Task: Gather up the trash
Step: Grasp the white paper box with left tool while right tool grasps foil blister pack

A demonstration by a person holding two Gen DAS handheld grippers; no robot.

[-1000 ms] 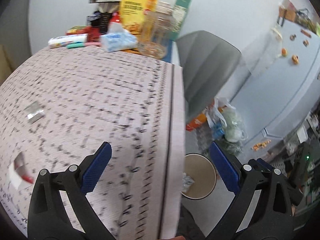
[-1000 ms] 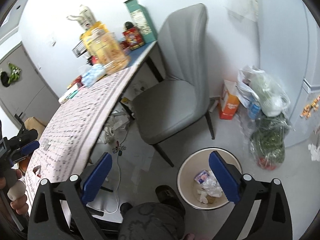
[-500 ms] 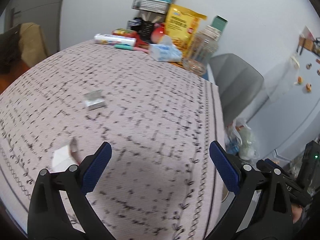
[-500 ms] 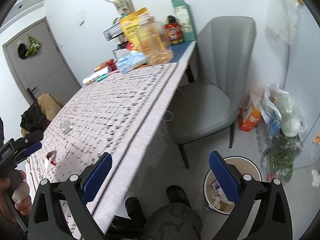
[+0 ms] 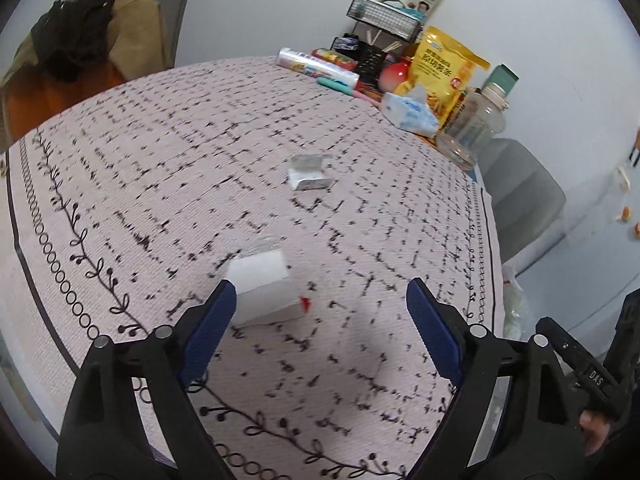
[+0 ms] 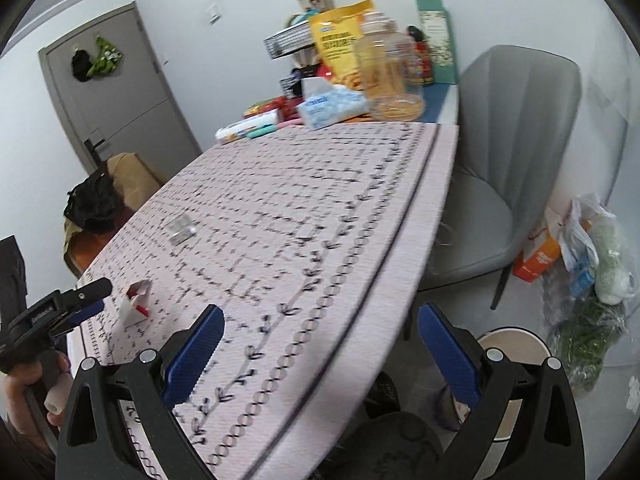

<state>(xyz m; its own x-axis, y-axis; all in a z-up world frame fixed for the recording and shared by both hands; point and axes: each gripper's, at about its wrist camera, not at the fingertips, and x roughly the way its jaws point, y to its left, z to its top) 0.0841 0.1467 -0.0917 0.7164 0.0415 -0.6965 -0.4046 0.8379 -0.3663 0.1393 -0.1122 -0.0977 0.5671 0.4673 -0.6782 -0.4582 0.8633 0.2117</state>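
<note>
My left gripper (image 5: 318, 312) low over patterned tablecloth (image 5: 160, 168), jaws wide but closing, nothing between pads. White carton scrap (image 5: 262, 286) with red tab lies just beyond left fingertip, apart from it. Farther on, small silver wrapper (image 5: 308, 172) flat on cloth. My right gripper (image 6: 320, 344) wide, empty, at table edge. Waste bin (image 6: 516, 338) on floor beneath right finger. Clutter of packets at far end.

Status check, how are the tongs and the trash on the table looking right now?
Left tongs closing, nothing gripped; right tongs open, empty. White carton scrap beside left tip; small silver wrapper farther up the tablecloth. Nothing in the way.
</note>
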